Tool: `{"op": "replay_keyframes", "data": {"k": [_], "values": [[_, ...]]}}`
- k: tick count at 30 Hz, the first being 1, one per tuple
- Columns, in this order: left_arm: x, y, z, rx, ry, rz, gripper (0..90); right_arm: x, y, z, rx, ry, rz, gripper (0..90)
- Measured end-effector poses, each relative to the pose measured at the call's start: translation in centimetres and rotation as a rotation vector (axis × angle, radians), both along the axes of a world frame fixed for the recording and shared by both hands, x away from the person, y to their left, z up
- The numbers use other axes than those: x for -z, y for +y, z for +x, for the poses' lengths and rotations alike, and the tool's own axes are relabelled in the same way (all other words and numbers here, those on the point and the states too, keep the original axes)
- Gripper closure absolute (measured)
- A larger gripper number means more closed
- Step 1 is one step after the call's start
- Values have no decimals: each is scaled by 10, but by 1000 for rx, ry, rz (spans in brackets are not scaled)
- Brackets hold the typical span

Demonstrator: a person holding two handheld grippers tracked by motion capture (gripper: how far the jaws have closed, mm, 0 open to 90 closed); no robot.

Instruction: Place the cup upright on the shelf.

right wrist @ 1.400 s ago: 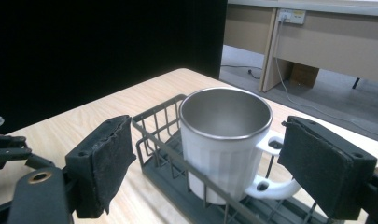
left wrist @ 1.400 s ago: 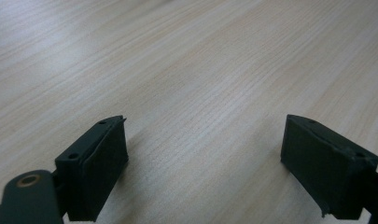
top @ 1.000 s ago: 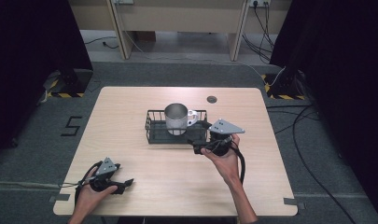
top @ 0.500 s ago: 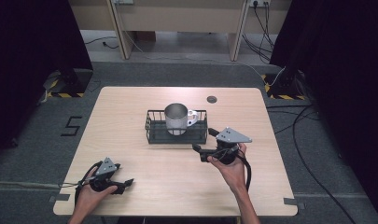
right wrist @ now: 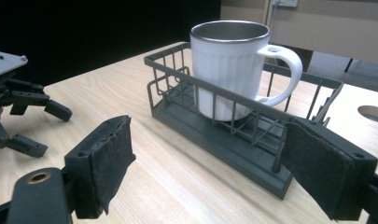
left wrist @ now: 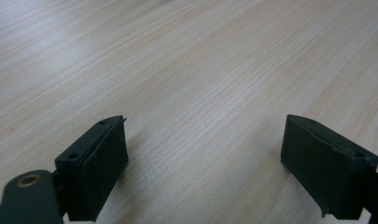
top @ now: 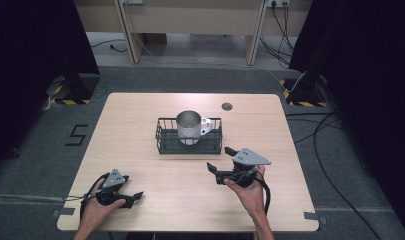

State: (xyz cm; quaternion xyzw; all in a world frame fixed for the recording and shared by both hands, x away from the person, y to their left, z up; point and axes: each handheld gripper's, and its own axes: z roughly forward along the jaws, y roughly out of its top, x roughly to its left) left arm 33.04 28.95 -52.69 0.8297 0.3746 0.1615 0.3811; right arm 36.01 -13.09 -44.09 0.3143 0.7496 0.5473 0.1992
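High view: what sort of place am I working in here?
Probably a lab recording station, not a kitchen: a lone wooden table hemmed by black curtains, cables across grey carpet, hazard-taped stand bases, and a mug in a wire basket.

White ribbed mug [right wrist: 233,65], dark grey basket [right wrist: 252,154]

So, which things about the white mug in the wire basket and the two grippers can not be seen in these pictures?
- Inside of the white ribbed mug with metal rim: right gripper view looks from the side; high view too small to tell any contents.
- Mug's base: hidden by the dark wire basket.
- Round dark spot on the wooden table: too small; cut off by the right gripper view's edge.
- Left gripper: body partly covered by the hand in the high view.
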Motion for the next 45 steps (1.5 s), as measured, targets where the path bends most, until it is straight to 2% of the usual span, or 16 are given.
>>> {"op": "replay_keyframes", "data": {"k": [6,17,23,27,30,31,39,45], "values": [[0,0,0,2,0,1,136,6,1,-5,-13,5,-13,166],[0,0,0,2,0,0,136,29,-2,-17,-3,35,-26,167],[0,0,0,2,0,-1,136,43,-8,-23,8,66,-41,168],[0,0,-1,2,0,-1,136,47,-11,-26,21,78,-78,165],[0,0,-1,2,0,0,136,52,-15,-29,22,99,-80,164],[0,0,-1,2,0,-1,136,56,-19,-32,19,122,-85,162],[0,0,-1,2,0,-1,136,68,-29,-40,33,177,-92,161],[0,0,-1,2,0,-1,136,69,-33,-43,39,189,-97,156]]}}
